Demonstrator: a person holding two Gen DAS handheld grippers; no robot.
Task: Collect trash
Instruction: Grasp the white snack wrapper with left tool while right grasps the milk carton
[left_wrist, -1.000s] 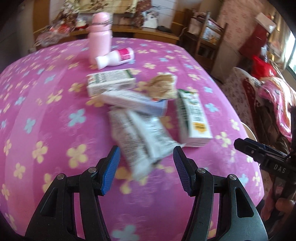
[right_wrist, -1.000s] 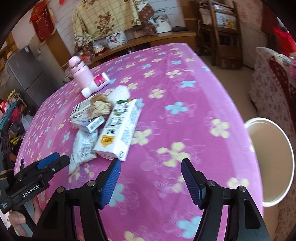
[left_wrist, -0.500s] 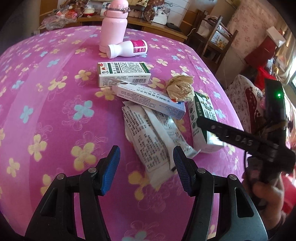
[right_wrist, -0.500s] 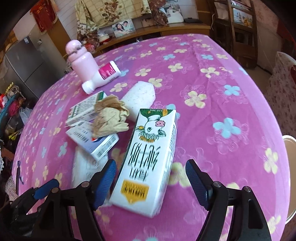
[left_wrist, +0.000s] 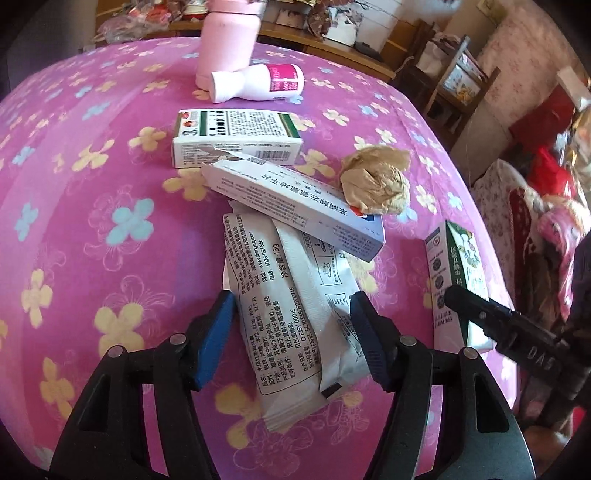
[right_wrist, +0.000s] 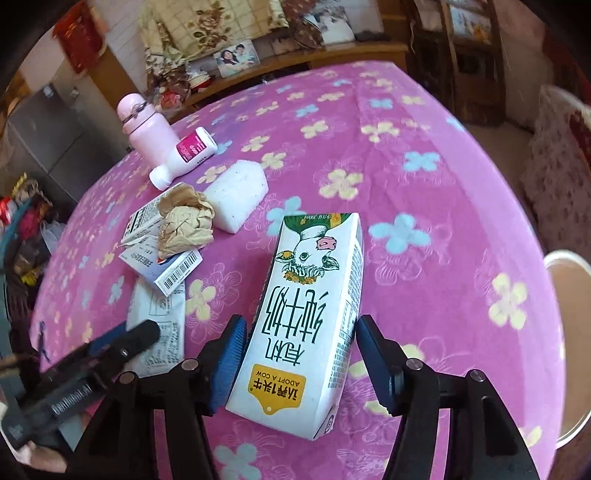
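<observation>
A pile of trash lies on the pink flowered tablecloth (left_wrist: 74, 229). My left gripper (left_wrist: 291, 339) is open, its jaws on either side of white snack wrappers (left_wrist: 284, 314). A long white box (left_wrist: 295, 206), a green-and-white box (left_wrist: 236, 136) and a crumpled brown paper ball (left_wrist: 376, 181) lie beyond. My right gripper (right_wrist: 299, 358) is open, its jaws astride the near end of a milk carton (right_wrist: 310, 306) lying flat. The carton (left_wrist: 454, 280) and the right gripper also show in the left wrist view. The paper ball (right_wrist: 188, 225) lies to the left in the right wrist view.
A pink bottle (right_wrist: 147, 129) stands at the far side with a white pill bottle (right_wrist: 184, 155) lying beside it. A white foam piece (right_wrist: 240, 195) lies near the paper ball. A white bin rim (right_wrist: 569, 332) shows past the table's right edge. Furniture stands behind.
Both grippers have moved forward and down. The left one now straddles the wrappers. The right one now straddles the milk carton's near end.
</observation>
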